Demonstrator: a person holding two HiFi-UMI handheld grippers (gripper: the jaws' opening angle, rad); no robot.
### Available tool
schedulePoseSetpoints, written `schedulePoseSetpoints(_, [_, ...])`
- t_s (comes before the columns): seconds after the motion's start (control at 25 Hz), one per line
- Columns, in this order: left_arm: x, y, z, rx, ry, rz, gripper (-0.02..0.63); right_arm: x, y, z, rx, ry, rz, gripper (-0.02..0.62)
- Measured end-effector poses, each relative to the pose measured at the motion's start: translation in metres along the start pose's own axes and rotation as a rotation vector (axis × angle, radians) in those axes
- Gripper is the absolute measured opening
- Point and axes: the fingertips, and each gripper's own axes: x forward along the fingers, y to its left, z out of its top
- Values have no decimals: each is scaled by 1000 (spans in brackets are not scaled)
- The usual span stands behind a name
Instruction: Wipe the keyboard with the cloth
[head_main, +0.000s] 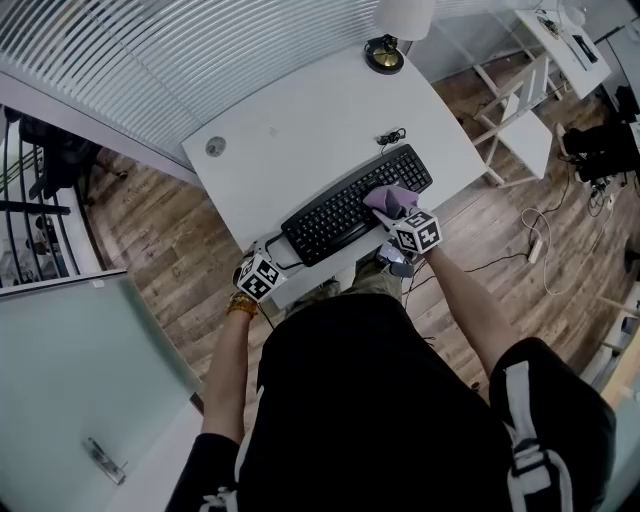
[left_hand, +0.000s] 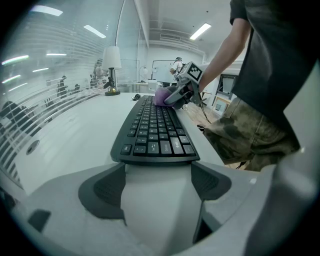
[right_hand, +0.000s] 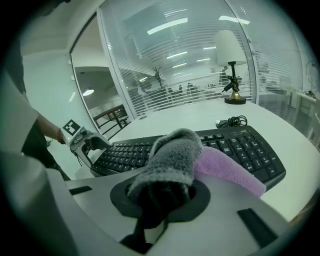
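A black keyboard (head_main: 350, 205) lies slanted near the front edge of the white desk (head_main: 300, 120). My right gripper (head_main: 397, 212) is shut on a cloth (head_main: 388, 200), purple on one side and grey on the other, which rests on the keyboard's right part. In the right gripper view the cloth (right_hand: 182, 157) bulges out of the jaws onto the keys (right_hand: 240, 145). My left gripper (head_main: 274, 252) stands open at the keyboard's left end. In the left gripper view its pads (left_hand: 102, 187) flank bare desk just short of the keyboard (left_hand: 157, 130), with nothing between them.
A lamp (head_main: 384, 52) stands at the desk's far edge, and a coiled cable (head_main: 391, 136) lies just behind the keyboard. A round grommet (head_main: 215, 147) sits at the desk's left. A white chair (head_main: 520, 115) stands to the right on the wood floor.
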Motion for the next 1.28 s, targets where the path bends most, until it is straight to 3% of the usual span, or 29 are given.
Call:
schedulePoseSetpoints(0.28, [-1,1,-1,1,-1,2,407,10,29,0,11,-20,35,57])
schedulePoseSetpoints(0.56, [-1,0,-1,0,0,1,407,22,62,-3,-50,16,113,57])
schedulePoseSetpoints(1.28, [-1,-1,-2,1,-5,5,408,62,180,-10,-112,103,360,57])
